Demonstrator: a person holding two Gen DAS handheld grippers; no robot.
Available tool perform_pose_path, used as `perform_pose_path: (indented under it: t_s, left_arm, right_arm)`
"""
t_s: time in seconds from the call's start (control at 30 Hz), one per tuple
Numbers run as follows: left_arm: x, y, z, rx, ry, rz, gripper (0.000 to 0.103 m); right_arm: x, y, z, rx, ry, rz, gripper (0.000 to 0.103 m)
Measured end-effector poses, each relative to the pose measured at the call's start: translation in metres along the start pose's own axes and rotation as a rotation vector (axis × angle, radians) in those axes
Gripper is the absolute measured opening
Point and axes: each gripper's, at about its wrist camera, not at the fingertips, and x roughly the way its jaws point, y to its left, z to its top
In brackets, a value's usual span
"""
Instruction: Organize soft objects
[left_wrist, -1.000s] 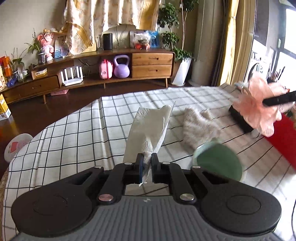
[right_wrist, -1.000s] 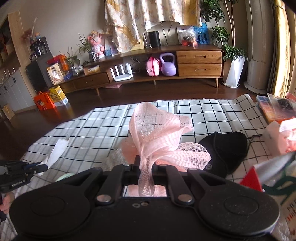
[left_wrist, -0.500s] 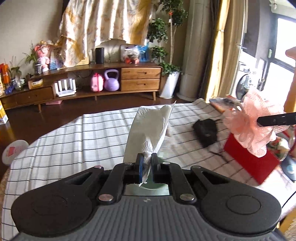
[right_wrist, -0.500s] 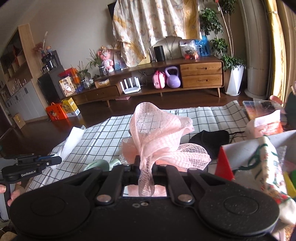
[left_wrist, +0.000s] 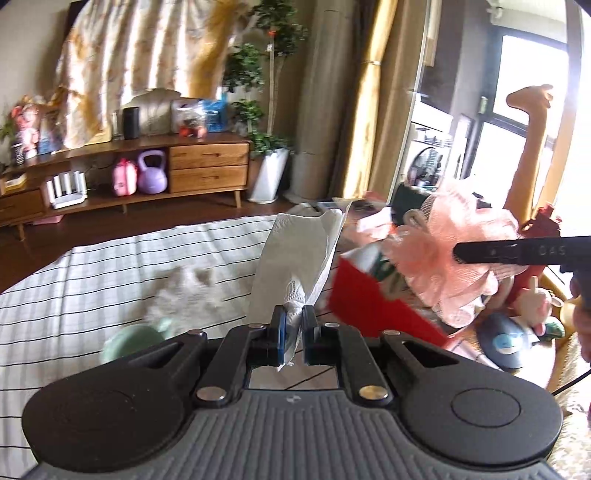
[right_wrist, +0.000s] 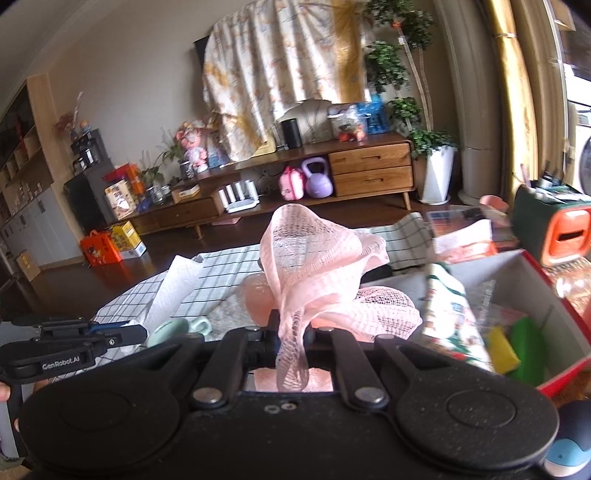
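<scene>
My left gripper (left_wrist: 294, 321) is shut on a white paper tissue (left_wrist: 299, 258), held up above the checked tablecloth (left_wrist: 110, 280). My right gripper (right_wrist: 291, 332) is shut on a pink mesh bath pouf (right_wrist: 314, 269); it also shows in the left wrist view (left_wrist: 458, 258), hanging over the red box (left_wrist: 373, 306). The red box (right_wrist: 554, 273) is open, grey inside, and holds a printed cloth (right_wrist: 450, 314) and yellow and green items. The left gripper and tissue (right_wrist: 173, 291) show at the left of the right wrist view.
A fluffy white cloth (left_wrist: 184, 291) and a pale green round object (left_wrist: 129, 343) lie on the table. A green and orange case (right_wrist: 554, 225) stands behind the box. A blue round thing (left_wrist: 502, 343) and a pink plush toy (left_wrist: 535, 299) sit right of the box.
Both grippers have swung to the right toward the red box, still holding the tissue and the pouf. The pouf now hangs over the box's open top.
</scene>
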Motion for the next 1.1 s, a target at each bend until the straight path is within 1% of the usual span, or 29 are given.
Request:
perform_pose_path:
  t_s: [0.23,0.47,0.57,0.67,0.87,1.0,1.1]
  left_arm:
    - [0.034,-0.058,0.008,0.031,0.021,-0.066,0.008]
    - [0.070,-0.113,0.018,0.076,0.043,-0.125,0.008]
    - [0.085,-0.131,0.021,0.098,0.053,-0.134,0.008]
    - [0.100,-0.146,0.024,0.102,0.075,-0.156,0.008]
    - [0.123,-0.169,0.037,0.102,0.087,-0.176,0.008]
    - [0.142,-0.186,0.045,0.132,0.078,-0.165,0.008]
    - [0.161,-0.194,0.045,0.143,0.102,-0.152,0.008]
  right_arm:
    - [-0.019,-0.045,-0.010,0.051,-0.025,-0.050,0.007]
    - [-0.036,-0.091,-0.007,0.088,-0.071,-0.126,0.007]
    - [-0.038,-0.112,-0.006,0.106,-0.083,-0.163,0.007]
    - [-0.036,-0.132,-0.006,0.133,-0.087,-0.191,0.007]
    - [-0.019,-0.167,-0.012,0.184,-0.074,-0.222,0.007]
    - [-0.004,-0.182,-0.013,0.199,-0.060,-0.234,0.008]
    - [0.007,-0.192,-0.014,0.216,-0.049,-0.237,0.008]
